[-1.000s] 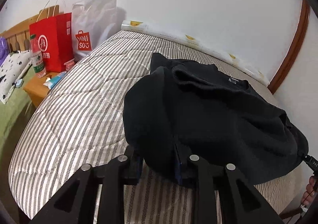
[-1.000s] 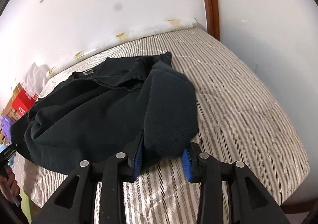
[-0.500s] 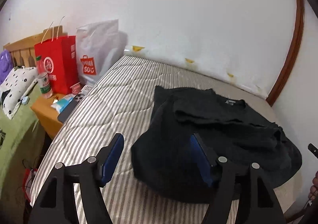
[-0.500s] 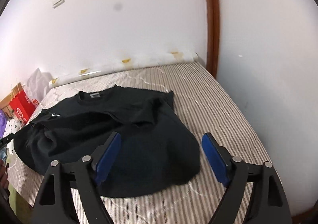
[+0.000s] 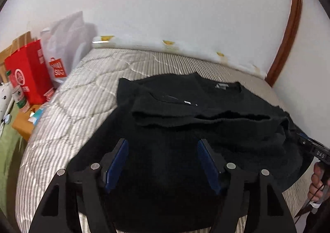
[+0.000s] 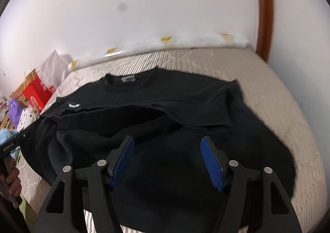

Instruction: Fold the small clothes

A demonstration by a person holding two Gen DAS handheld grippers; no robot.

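Both pairs of jaws stood wide apart and held nothing. The left gripper (image 5: pixel 162 162) and the right gripper (image 6: pixel 168 160) hovered low over the near part of a black sweater (image 6: pixel 165 113), blue pads facing each other across bare cloth.

The sweater lay on a striped mattress (image 5: pixel 82 96), collar toward the wall, label showing inside the neck. Its lower part appeared doubled up over the chest, leaving a ragged horizontal edge across the middle.

The knit looked thick, soft and limp, likely light enough for one gripper yet prone to sag and slide out of shape when lifted. The firmer ribbed edges, the hem or the folded side edges, seemed the best places to pinch, one gripper at each side, so the layers travel together.

Black on black hid most detail: where the sleeves lay, how many layers were stacked, and the nearest edge beneath the gripper frames could not be made out. Motion blur softened both views. Red and white shopping bags (image 5: pixel 41 67) stood beyond the mattress on the left.
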